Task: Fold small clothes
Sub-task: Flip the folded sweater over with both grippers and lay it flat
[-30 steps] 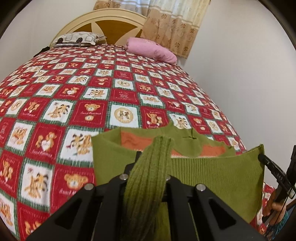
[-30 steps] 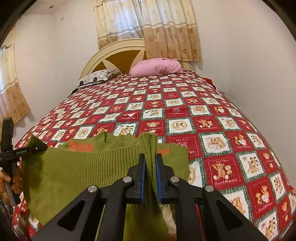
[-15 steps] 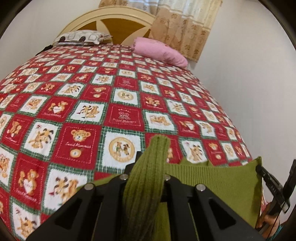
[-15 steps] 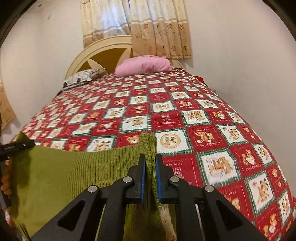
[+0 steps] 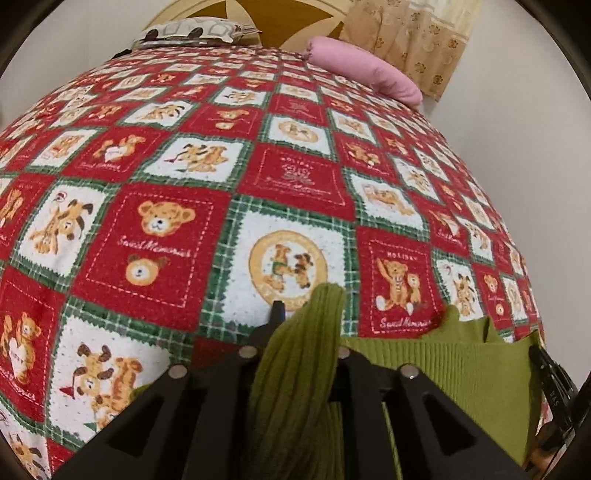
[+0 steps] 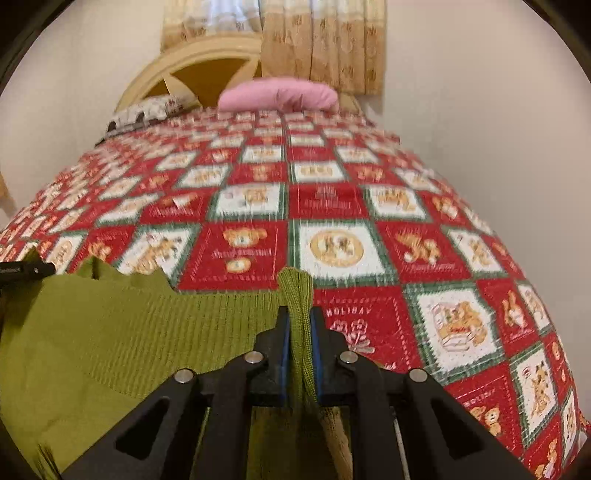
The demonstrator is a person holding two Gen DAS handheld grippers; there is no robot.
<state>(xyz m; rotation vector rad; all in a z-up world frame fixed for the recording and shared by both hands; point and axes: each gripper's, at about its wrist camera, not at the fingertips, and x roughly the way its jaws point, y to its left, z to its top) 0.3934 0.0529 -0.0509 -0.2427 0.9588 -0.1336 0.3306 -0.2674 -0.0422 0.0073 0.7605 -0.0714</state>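
Both the left gripper and right gripper, nearly closed, pinch the green sweater's edge over the quilt, mid-fold; laying it flat comes next.

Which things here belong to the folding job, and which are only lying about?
Job: green knit garment; left tongs and right tongs, each pinching it.

Lying about: pink pillow; patterned pillow; bear-print bedspread; curtain.

The bed lies bare and passable up to the pink pillow, patterned pillow and headboard; a wall flanks its right.
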